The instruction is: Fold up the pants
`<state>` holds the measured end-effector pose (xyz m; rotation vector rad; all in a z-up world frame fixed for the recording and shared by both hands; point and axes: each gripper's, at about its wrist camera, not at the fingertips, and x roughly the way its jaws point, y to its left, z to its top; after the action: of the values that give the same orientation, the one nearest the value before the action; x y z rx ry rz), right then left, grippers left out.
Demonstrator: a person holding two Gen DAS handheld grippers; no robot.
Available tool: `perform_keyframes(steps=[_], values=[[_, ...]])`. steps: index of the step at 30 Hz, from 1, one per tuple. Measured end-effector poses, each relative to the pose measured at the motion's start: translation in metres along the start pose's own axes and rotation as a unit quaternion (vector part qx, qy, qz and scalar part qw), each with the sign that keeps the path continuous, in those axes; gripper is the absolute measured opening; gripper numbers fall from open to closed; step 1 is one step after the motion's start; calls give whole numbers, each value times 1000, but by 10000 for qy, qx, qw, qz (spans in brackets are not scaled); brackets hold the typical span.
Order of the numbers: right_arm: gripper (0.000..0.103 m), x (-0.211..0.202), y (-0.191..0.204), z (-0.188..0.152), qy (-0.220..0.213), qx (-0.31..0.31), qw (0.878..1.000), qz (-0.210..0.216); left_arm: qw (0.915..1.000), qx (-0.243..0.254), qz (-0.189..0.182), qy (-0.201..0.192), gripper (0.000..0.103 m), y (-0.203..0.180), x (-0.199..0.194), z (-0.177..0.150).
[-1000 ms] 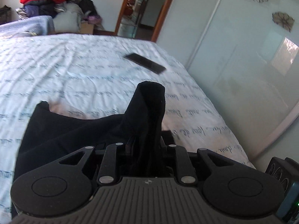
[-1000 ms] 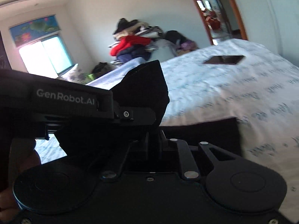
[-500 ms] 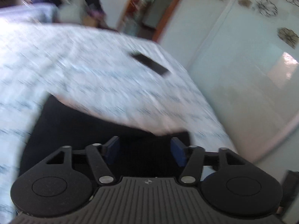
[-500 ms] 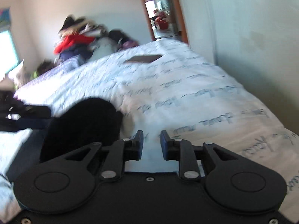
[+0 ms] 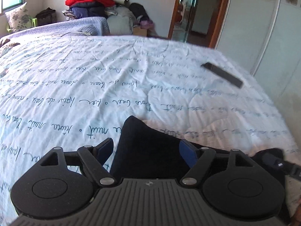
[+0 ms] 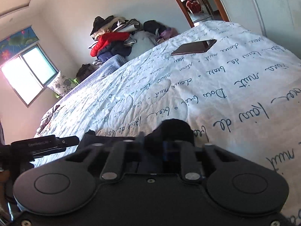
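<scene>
The black pants lie on the bed's white quilt near its front edge. My left gripper is open, its blue-padded fingers on either side of a raised corner of the fabric without pinching it. In the right wrist view my right gripper is shut on a bunched fold of the black pants, which sticks up between the fingers. The left gripper's body shows at the left of that view.
A dark phone lies on the quilt toward the far right, also in the right wrist view. A pile of clothes stands beyond the bed. A glass wardrobe door runs along the right side.
My left gripper let go of the pants and opened; the fabric dropped to the quilt. My right gripper opened, then shut again on a fold lower down near the bed.
</scene>
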<state>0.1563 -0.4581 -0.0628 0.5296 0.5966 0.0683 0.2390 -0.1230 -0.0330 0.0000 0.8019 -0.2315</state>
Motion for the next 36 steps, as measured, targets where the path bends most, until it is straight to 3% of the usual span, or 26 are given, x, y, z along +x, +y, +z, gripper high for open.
perform_keyframes(steps=[2, 5, 8, 10, 12, 14, 16, 17, 18, 20, 22, 24, 26, 27, 28, 29, 30, 32, 36], values=[[9, 0, -2, 1, -66, -164, 9995, -242, 9993, 64, 187, 320, 79, 1, 22, 2], [10, 7, -16, -4, 81, 185, 9995, -250, 9980, -118, 152, 607, 85, 11, 45, 0], [19, -4, -16, -7, 86, 228, 9992, -302, 9982, -321, 114, 489, 81, 19, 36, -3], [31, -23, -3, -7, -122, -239, 9963, -819, 9993, -146, 211, 260, 81, 16, 20, -5], [31, -40, 20, -10, -345, -1124, 9807, -1564, 9996, 109, 233, 150, 81, 11, 5, -7], [49, -56, 44, -17, -538, -1970, 9503, -2348, 9996, 259, 112, 52, 82, 3, -13, -12], [95, -62, 58, -24, -465, -2485, 9263, -2793, 9989, 465, -93, 8, 83, -4, -28, -20], [101, -64, 59, -24, -229, -2345, 9286, -2868, 9980, 604, -201, 16, 85, -8, -34, -25], [102, -67, 54, -21, 52, -1932, 9419, -2747, 9971, 713, -254, 38, 86, -11, -38, -29], [102, -86, 41, -18, 256, -1013, 9753, -1945, 9959, 866, -255, 28, 87, -17, -47, -40], [102, -112, 39, -24, -227, -579, 9898, -1280, 9951, 967, -207, 37, 88, -20, -54, -51], [102, -123, 52, -36, -522, -903, 9882, -1121, 9949, 988, -165, 137, 88, -18, -57, -59], [103, -111, 68, -46, 24, -1659, 9796, -1135, 9953, 915, -192, 238, 88, -12, -59, -65], [103, -104, 71, -51, 300, -1730, 9773, -1184, 9957, 863, -211, 275, 88, -9, -59, -66], [99, -101, 70, -55, 296, -1632, 9790, -1187, 9961, 798, -205, 311, 88, -6, -59, -67], [94, -100, 66, -56, 299, -1499, 9823, -1078, 9965, 740, -196, 334, 88, -4, -59, -67], [68, -100, 63, -56, 320, -1395, 9852, -947, 9969, 678, -193, 339, 88, -2, -60, -68], [40, -100, 57, -55, 320, -1175, 9886, -885, 9974, 596, -195, 352, 88, 1, -63, -68], [41, -89, 50, -60, 518, -1101, 9867, -1081, 9970, 657, -164, 371, 88, -2, -64, -70]])
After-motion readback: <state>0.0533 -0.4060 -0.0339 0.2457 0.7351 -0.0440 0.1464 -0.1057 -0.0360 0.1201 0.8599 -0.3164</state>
